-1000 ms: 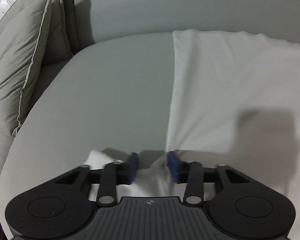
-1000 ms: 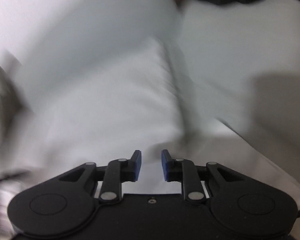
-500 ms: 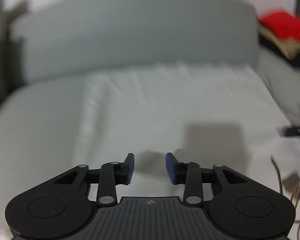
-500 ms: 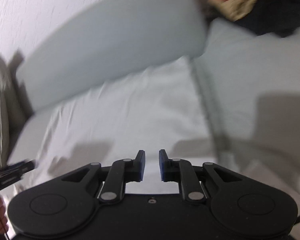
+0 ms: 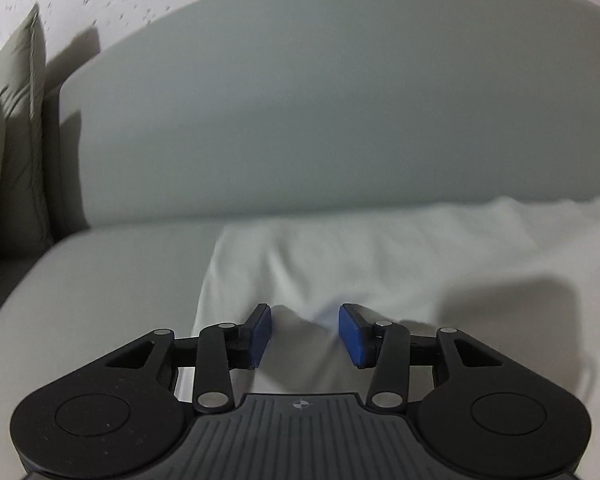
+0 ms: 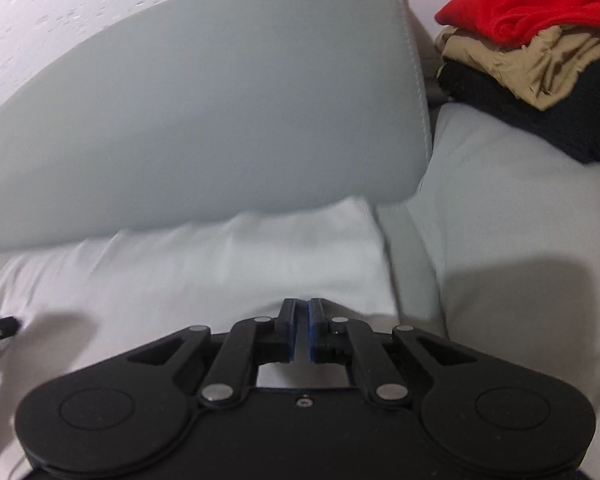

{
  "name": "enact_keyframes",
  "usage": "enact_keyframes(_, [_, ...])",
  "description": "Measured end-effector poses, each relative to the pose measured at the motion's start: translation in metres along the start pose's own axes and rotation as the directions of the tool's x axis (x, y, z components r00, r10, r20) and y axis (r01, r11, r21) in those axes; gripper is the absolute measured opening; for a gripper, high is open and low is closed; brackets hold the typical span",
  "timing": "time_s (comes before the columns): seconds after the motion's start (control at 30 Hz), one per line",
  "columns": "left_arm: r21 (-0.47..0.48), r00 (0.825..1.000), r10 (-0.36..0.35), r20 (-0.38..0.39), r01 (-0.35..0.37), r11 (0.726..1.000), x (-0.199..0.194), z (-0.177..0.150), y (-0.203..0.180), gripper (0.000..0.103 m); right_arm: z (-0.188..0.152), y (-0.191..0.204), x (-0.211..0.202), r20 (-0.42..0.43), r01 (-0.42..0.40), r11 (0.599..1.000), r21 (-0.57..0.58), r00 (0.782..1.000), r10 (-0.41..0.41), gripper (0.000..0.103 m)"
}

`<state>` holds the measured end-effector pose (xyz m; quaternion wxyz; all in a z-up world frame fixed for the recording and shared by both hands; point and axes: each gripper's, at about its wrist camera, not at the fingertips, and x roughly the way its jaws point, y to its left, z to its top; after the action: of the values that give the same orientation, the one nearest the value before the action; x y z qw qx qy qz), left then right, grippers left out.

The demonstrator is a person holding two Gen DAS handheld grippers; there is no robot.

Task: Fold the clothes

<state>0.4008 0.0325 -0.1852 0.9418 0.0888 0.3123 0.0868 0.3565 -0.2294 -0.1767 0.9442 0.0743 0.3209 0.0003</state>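
With the white garment (image 5: pixel 400 256) lying flat on the sofa seat (image 5: pixel 100 280), the left tool (image 5: pixel 304 334) is opening, empty, over its left edge while the right tool (image 6: pixel 299 330) is closing, seemingly empty, risking a missed pinch.

Both grippers were matte black, with blue finger pads (image 5: pixel 260 334), silver pivot pins (image 6: pixel 218 392) and round side discs.

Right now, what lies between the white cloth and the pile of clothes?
Only bare grey sofa seat separates the white cloth from the pile of clothes, in the right wrist view.
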Motion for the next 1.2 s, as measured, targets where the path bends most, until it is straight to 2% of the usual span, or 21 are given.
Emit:
enact_keyframes(0.13, [0.031, 0.994, 0.110, 0.030, -0.110, 0.993, 0.030, 0.017, 0.010, 0.047, 0.019, -0.011, 0.039, 0.055, 0.041, 0.999, -0.009, 0.998, -0.040, 0.005])
enact_keyframes(0.2, [0.002, 0.990, 0.134, 0.031, -0.134, 0.991, 0.047, 0.026, 0.030, 0.064, 0.028, -0.019, 0.055, 0.065, 0.075, 0.997, -0.019, 0.995, -0.074, 0.005])
enact_keyframes(0.23, [0.014, 0.987, 0.156, 0.028, -0.156, 0.988, 0.052, 0.029, 0.033, 0.067, 0.031, -0.022, 0.063, 0.068, 0.102, 0.994, -0.041, 0.993, -0.099, 0.000])
enact_keyframes(0.3, [0.036, 0.980, 0.200, 0.019, -0.201, 0.979, 0.061, 0.035, 0.040, 0.064, 0.035, -0.025, 0.072, 0.082, 0.174, 0.980, -0.093, 0.983, -0.166, 0.000])
enact_keyframes(0.33, [0.041, 0.974, 0.225, 0.002, -0.225, 0.974, 0.066, 0.037, 0.047, 0.059, 0.035, -0.026, 0.075, 0.095, 0.240, 0.964, -0.112, 0.969, -0.230, 0.008])
enact_keyframes(0.37, [0.047, 0.968, 0.250, -0.014, -0.249, 0.967, 0.070, 0.040, 0.053, 0.057, 0.035, -0.027, 0.078, 0.110, 0.305, 0.944, -0.129, 0.950, -0.292, 0.004])
enact_keyframes(0.4, [0.043, 0.963, 0.268, -0.029, -0.267, 0.963, 0.071, 0.042, 0.060, 0.052, 0.036, -0.031, 0.078, 0.110, 0.307, 0.945, -0.114, 0.949, -0.296, 0.002])
enact_keyframes(0.47, [-0.028, 0.968, 0.248, -0.031, -0.249, 0.968, 0.055, 0.046, 0.079, 0.038, 0.039, -0.043, 0.066, 0.102, 0.249, 0.968, -0.044, 0.965, -0.244, 0.002])
enact_keyframes(0.53, [-0.108, 0.979, 0.204, -0.011, -0.204, 0.973, 0.035, 0.046, 0.097, 0.039, 0.040, -0.050, 0.044, 0.114, 0.193, 0.981, 0.033, 0.974, -0.195, 0.009])
enact_keyframes(0.6, [-0.148, 0.992, 0.116, 0.047, -0.108, 0.983, 0.009, 0.038, 0.107, 0.039, 0.038, -0.052, 0.025, 0.123, 0.119, 0.989, 0.083, 0.984, -0.129, 0.012])
enact_keyframes(0.67, [-0.127, 0.998, 0.017, 0.054, -0.010, 0.992, -0.006, 0.025, 0.100, 0.040, 0.029, -0.044, 0.011, 0.118, 0.013, 0.997, 0.081, 0.993, -0.022, 0.012])
enact_keyframes(0.73, [-0.079, 0.999, -0.034, 0.020, 0.036, 0.996, -0.003, 0.012, 0.086, 0.044, 0.019, -0.037, -0.003, 0.113, -0.094, 0.992, 0.079, 0.990, 0.085, 0.014])
enact_keyframes(0.77, [-0.055, 1.000, -0.016, -0.018, 0.015, 0.998, 0.007, 0.006, 0.080, 0.045, 0.014, -0.032, -0.001, 0.091, -0.116, 0.991, 0.073, 0.990, 0.109, 0.014])
enact_keyframes(0.8, [-0.064, 0.999, 0.016, -0.045, -0.018, 0.998, 0.017, 0.000, 0.079, 0.055, 0.009, -0.026, 0.006, 0.057, -0.121, 0.991, 0.064, 0.991, 0.117, 0.014])
enact_keyframes(0.87, [-0.203, 0.996, 0.064, -0.068, -0.077, 0.976, 0.021, 0.003, 0.094, 0.060, 0.003, -0.026, 0.021, 0.017, -0.038, 0.997, 0.067, 0.999, 0.037, 0.002])
enact_keyframes(0.93, [-0.276, 0.978, 0.158, -0.137, -0.191, 0.942, 0.023, 0.013, 0.109, 0.048, 0.007, -0.035, 0.028, 0.037, 0.091, 0.991, 0.098, 0.995, -0.095, 0.001])
enact_keyframes(0.97, [-0.247, 0.959, 0.222, -0.174, -0.260, 0.933, 0.022, 0.020, 0.114, 0.030, 0.012, -0.040, 0.028, 0.028, 0.182, 0.977, 0.113, 0.982, -0.187, 0.008])
enact_keyframes(1.0, [-0.204, 0.945, 0.269, -0.187, -0.306, 0.930, 0.018, 0.025, 0.119, 0.028, 0.018, -0.049, 0.027, 0.006, 0.219, 0.967, 0.133, 0.975, -0.222, 0.006])
enact_keyframes(1.07, [-0.168, 0.945, 0.298, -0.134, -0.318, 0.933, -0.013, 0.030, 0.130, 0.033, 0.026, -0.065, 0.008, -0.017, 0.184, 0.966, 0.183, 0.983, -0.184, 0.005])
enact_keyframes(1.13, [-0.151, 0.951, 0.301, -0.074, -0.309, 0.939, -0.052, 0.033, 0.141, 0.034, 0.031, -0.069, -0.029, 0.024, 0.164, 0.969, 0.186, 0.985, -0.171, 0.010])
enact_keyframes(1.2, [-0.140, 0.964, 0.262, -0.039, -0.265, 0.954, -0.097, 0.033, 0.153, 0.037, 0.036, -0.071, -0.074, 0.070, 0.097, 0.972, 0.216, 0.991, -0.114, 0.013])
